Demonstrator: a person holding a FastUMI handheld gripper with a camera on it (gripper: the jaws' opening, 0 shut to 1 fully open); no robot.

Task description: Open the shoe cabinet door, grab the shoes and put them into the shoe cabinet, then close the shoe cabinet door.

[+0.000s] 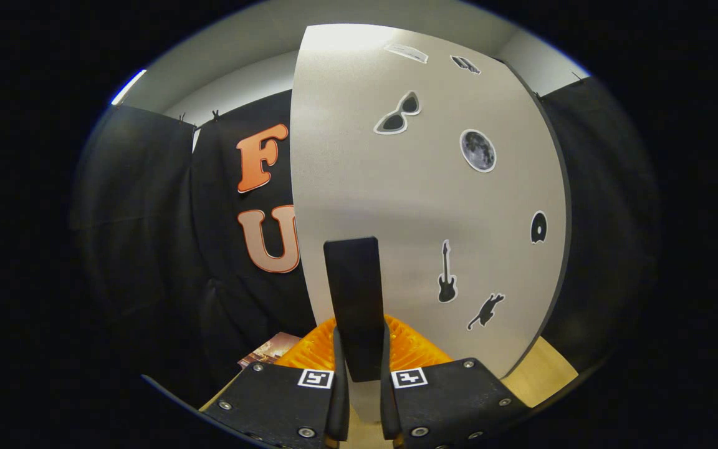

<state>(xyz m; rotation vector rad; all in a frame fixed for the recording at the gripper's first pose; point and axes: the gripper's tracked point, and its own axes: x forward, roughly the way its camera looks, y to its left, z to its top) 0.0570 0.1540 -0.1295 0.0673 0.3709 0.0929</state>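
Right up close now: the gripper (359, 380) is clamping its two fingers (338, 399) on the door handle (354, 299), a dark flat bar that is standing upright between them. Both fingers are pressing against the lower end of that bar, one on each side, with no gap showing at the contact.

The handle is sitting on the cabinet door (421, 187), a pale grey panel that is rising straight ahead of the fingers and bulging wide in the fisheye. The door's dark edge is running down its right side. Stickers are dotting the panel beyond and to the right of the handle: a pair of sunglasses (398, 114) high up, a round moon (477, 150) just below and right of it, a small disc (538, 227) near the right edge, a guitar (446, 272) beside the handle's upper half, and a leaping cat (485, 311) lower right of the guitar. Two more stickers are sitting near the top, too warped to make out.

Behind the fingers' base, something ribbed and orange (309, 352) is peeking out on either side of the handle; what it is cannot be told. A light wooden surface (543, 371) is showing below the door's right corner. The shoes are not something I can point to here.
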